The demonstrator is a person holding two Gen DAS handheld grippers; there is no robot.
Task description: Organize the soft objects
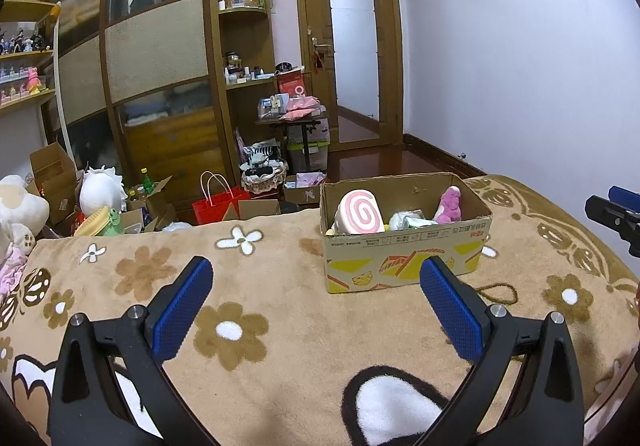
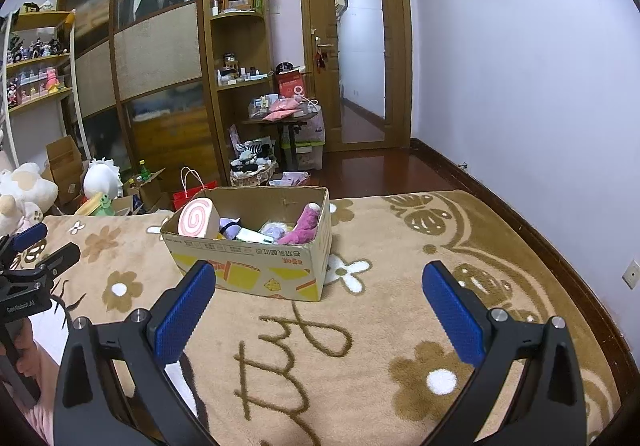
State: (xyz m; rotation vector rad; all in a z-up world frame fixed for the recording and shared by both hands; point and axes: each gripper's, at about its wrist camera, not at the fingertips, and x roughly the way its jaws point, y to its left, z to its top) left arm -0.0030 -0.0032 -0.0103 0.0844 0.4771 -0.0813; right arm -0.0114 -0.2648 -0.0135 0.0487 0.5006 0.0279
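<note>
A cardboard box (image 1: 404, 258) stands on the tan flowered blanket (image 1: 280, 326) of the bed. Inside it lie a pink swirl roll cushion (image 1: 360, 212), a pink-purple plush (image 1: 450, 204) and a few pale soft items. The box (image 2: 256, 266), the roll cushion (image 2: 196, 222) and the pink plush (image 2: 306, 224) also show in the right wrist view. My left gripper (image 1: 316, 274) is open and empty, in front of the box and to its left. My right gripper (image 2: 320, 278) is open and empty, in front of the box and to its right.
White and cream plush toys (image 1: 100, 194) and open cartons pile up on the floor at the left beyond the bed. A red paper bag (image 1: 216, 204), a wicker basket (image 1: 264, 174), a wardrobe and a wooden door (image 1: 352, 46) stand behind. The bed edge (image 2: 560, 262) drops off at the right.
</note>
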